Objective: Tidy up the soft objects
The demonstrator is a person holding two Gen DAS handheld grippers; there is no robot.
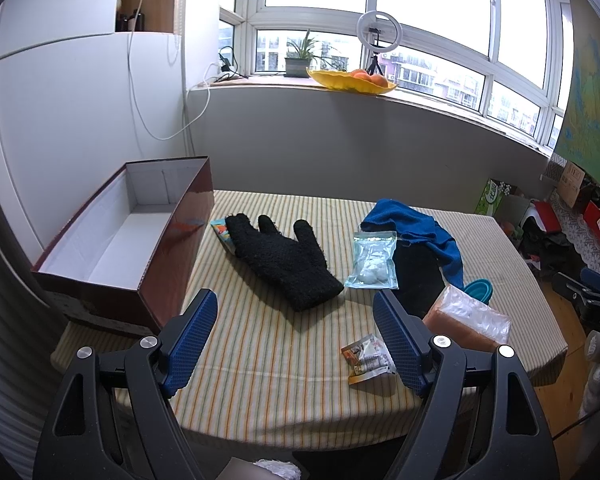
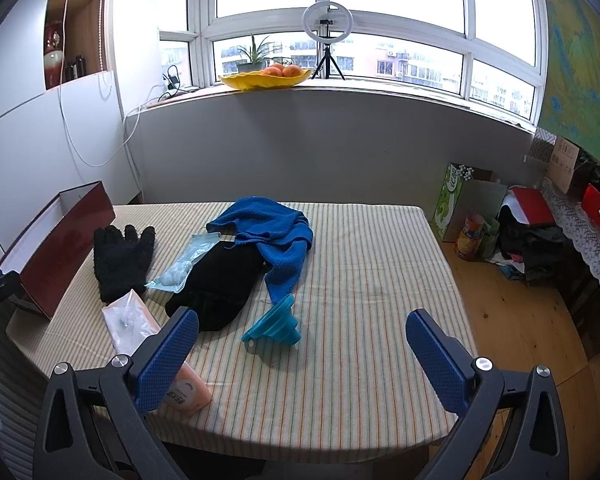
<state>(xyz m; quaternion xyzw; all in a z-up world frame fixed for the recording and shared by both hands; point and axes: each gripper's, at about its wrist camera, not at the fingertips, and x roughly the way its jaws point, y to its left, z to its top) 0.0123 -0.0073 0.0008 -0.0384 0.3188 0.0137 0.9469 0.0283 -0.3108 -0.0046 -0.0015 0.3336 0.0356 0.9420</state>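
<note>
A fuzzy black glove (image 1: 284, 260) (image 2: 120, 258) lies flat on the striped tablecloth (image 1: 276, 344) (image 2: 360, 280). A blue towel (image 1: 416, 232) (image 2: 272, 236) is crumpled partly over a second black cloth (image 1: 416, 276) (image 2: 220, 284). A clear bag of cotton balls (image 1: 374, 260) (image 2: 186, 264) lies between them. An open dark red box (image 1: 128, 240) (image 2: 60, 244), white inside, stands at the table's left edge. My left gripper (image 1: 296, 340) hovers open near the table's front, short of the glove. My right gripper (image 2: 304, 356) is open above the front right, empty.
A peach tissue pack (image 1: 468, 322) (image 2: 156, 348), a teal collapsible funnel (image 2: 274, 322) (image 1: 478, 288) and a small snack packet (image 1: 368, 358) lie near the front. A colourful packet (image 1: 224, 234) peeks from under the glove. Clutter and boxes (image 2: 540, 224) crowd the floor at right.
</note>
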